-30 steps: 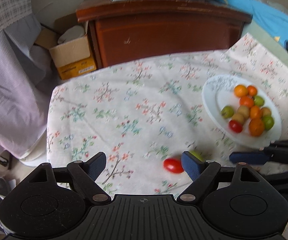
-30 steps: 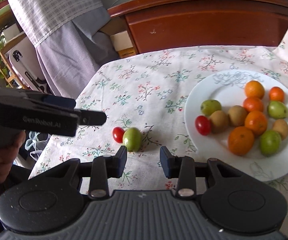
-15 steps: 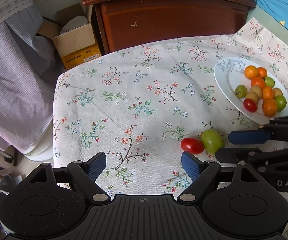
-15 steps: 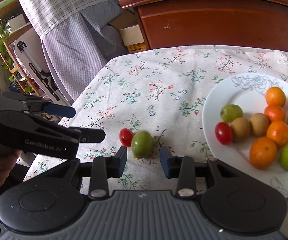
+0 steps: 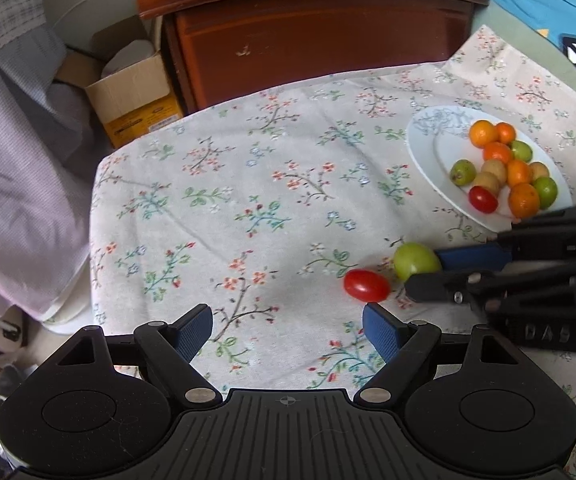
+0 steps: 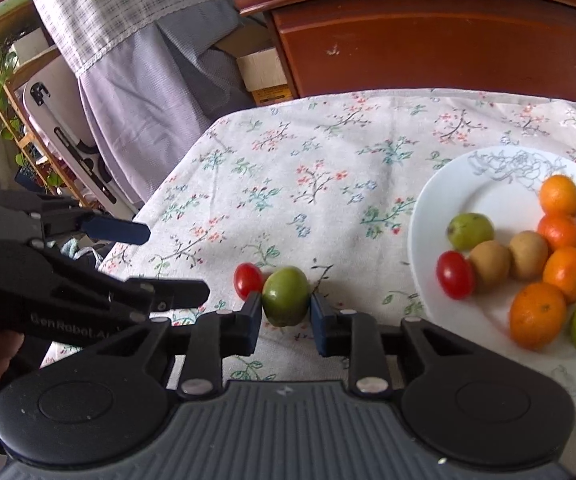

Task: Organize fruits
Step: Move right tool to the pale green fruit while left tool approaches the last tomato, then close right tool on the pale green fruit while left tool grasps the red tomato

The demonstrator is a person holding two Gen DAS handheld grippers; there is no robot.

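A green fruit (image 6: pixel 286 296) lies on the floral tablecloth between the pads of my right gripper (image 6: pixel 286 316), which touch it on both sides. It also shows in the left wrist view (image 5: pixel 414 261) with the right gripper (image 5: pixel 428 270) around it. A red cherry tomato (image 5: pixel 367 285) lies just left of it, also seen in the right wrist view (image 6: pixel 248 280). My left gripper (image 5: pixel 288 330) is open and empty, just short of the tomato. A white plate (image 6: pixel 488 176) at the right holds several oranges, green fruits, brown fruits and one red tomato.
A dark wooden cabinet (image 5: pixel 312 36) stands behind the table. A cardboard box (image 5: pixel 136 92) and hanging lilac cloth (image 5: pixel 12 152) are at the left. The table's left edge (image 5: pixel 94 240) drops off near my left gripper.
My right gripper has moved forward around the green fruit and closed its pads onto it. My left gripper has pulled back and shifted, staying open.
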